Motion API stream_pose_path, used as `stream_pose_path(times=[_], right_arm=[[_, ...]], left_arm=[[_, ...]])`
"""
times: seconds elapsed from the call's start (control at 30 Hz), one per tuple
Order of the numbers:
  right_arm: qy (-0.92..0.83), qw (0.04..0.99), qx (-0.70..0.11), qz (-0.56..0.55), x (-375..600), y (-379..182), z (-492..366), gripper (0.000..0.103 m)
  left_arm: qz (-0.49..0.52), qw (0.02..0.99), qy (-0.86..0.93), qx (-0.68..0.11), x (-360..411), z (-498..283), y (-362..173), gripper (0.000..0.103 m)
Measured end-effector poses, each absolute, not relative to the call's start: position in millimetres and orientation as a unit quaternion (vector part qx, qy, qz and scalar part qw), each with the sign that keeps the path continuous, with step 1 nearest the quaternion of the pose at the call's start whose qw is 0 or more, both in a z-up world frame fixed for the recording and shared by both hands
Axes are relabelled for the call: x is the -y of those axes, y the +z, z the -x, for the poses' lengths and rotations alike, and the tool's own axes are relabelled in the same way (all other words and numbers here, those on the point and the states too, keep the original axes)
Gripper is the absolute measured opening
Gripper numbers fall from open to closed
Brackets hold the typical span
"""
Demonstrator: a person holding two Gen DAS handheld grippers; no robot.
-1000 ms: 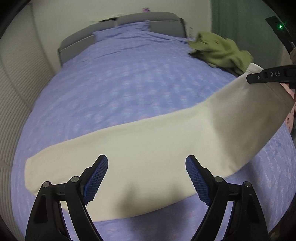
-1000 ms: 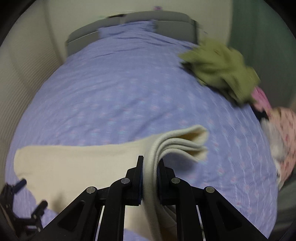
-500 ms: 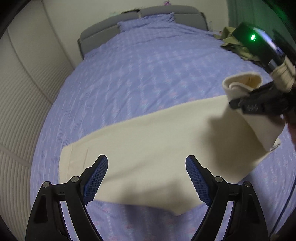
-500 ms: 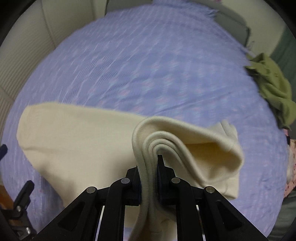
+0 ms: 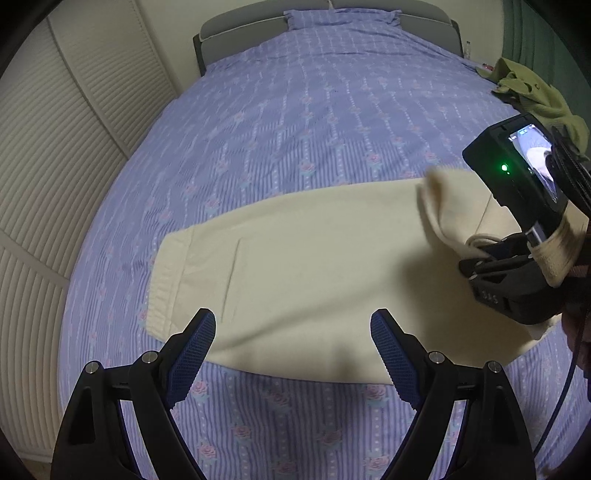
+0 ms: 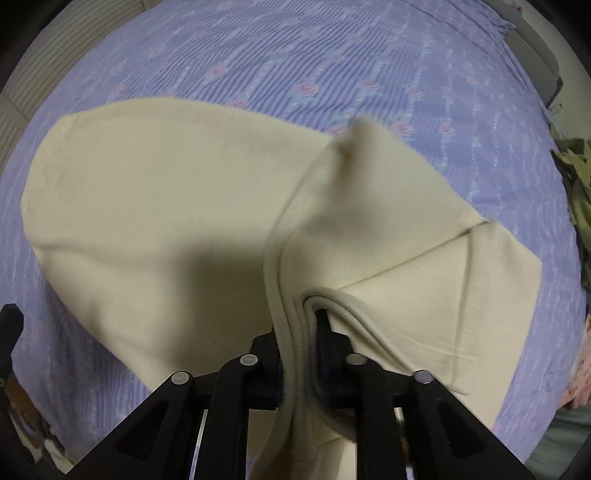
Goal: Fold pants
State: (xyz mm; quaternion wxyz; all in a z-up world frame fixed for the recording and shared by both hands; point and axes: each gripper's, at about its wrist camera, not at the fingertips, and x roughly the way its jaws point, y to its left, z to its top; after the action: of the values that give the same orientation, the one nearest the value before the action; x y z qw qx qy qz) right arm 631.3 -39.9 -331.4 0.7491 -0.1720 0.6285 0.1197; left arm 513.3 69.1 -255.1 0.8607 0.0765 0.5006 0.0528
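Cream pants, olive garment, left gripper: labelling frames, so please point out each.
cream pants [image 5: 314,266], left wrist view, flat middle.
olive garment [image 5: 532,92], left wrist view, crumpled top.
left gripper [image 5: 293,354], left wrist view, between fingertips.

The pants lie flat across the near part of the bed. Their waistband end is on the left. On the right, the leg end is folded up and back over the rest. The pillow sits at the far end of the bed. A heap of clothes lies on the far right edge.
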Motion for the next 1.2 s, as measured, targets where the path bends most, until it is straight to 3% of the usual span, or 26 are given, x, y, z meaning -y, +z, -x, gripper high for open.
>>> stream_pose_path(times=[0.07, 0.3, 0.47, 0.8, 0.87, 0.97, 1.0, 1.03, 1.1, 1.17, 1.2], right_arm=[[0.140, 0.746, -0.638, 0.131, 38.4, -331.9, -636.2, 0.035], [0.231, 0.776, -0.587, 0.026, 52.6, -273.8, -619.3, 0.037], [0.131, 0.833, -0.536, -0.045, 138.6, -237.6, -611.7, 0.047], [0.055, 0.787, -0.583, -0.193, 227.2, -307.2, -639.4, 0.047], [0.068, 0.775, -0.590, -0.215, 227.8, -319.0, -645.0, 0.047], [0.073, 0.761, -0.606, -0.221, 220.6, -334.7, -645.0, 0.042], [0.078, 0.758, -0.610, -0.218, 213.9, -334.6, -641.4, 0.023], [0.087, 0.757, -0.611, -0.215, 210.5, -335.1, -644.4, 0.010], [0.115, 0.772, -0.593, -0.197, 192.7, -317.4, -651.9, 0.010], [0.141, 0.786, -0.575, -0.176, 175.7, -299.6, -667.2, 0.010], [0.147, 0.790, -0.572, -0.168, 169.1, -294.5, -673.3, 0.010]], left_arm=[[-0.076, 0.859, 0.055, -0.503, -70.4, -513.9, -256.4, 0.086], [-0.033, 0.861, 0.042, -0.505, -71.1, -508.6, -247.1, 0.086], [-0.008, 0.860, 0.008, -0.510, -51.2, -504.4, -252.8, 0.086], [0.068, 0.834, -0.062, -0.544, 8.4, -518.7, -281.4, 0.083], [0.094, 0.820, -0.071, -0.560, 14.9, -524.1, -290.7, 0.071], [0.115, 0.800, -0.084, -0.583, 23.0, -529.3, -305.0, 0.064], [0.119, 0.795, -0.087, -0.588, 25.3, -530.2, -308.7, 0.061], [0.121, 0.790, -0.090, -0.594, 27.7, -529.9, -313.0, 0.055], [0.111, 0.784, -0.087, -0.604, 32.4, -528.6, -321.6, 0.046], [0.106, 0.779, -0.088, -0.612, 34.4, -526.7, -327.9, 0.026], [0.111, 0.775, -0.090, -0.616, 33.7, -525.3, -331.6, 0.022]])
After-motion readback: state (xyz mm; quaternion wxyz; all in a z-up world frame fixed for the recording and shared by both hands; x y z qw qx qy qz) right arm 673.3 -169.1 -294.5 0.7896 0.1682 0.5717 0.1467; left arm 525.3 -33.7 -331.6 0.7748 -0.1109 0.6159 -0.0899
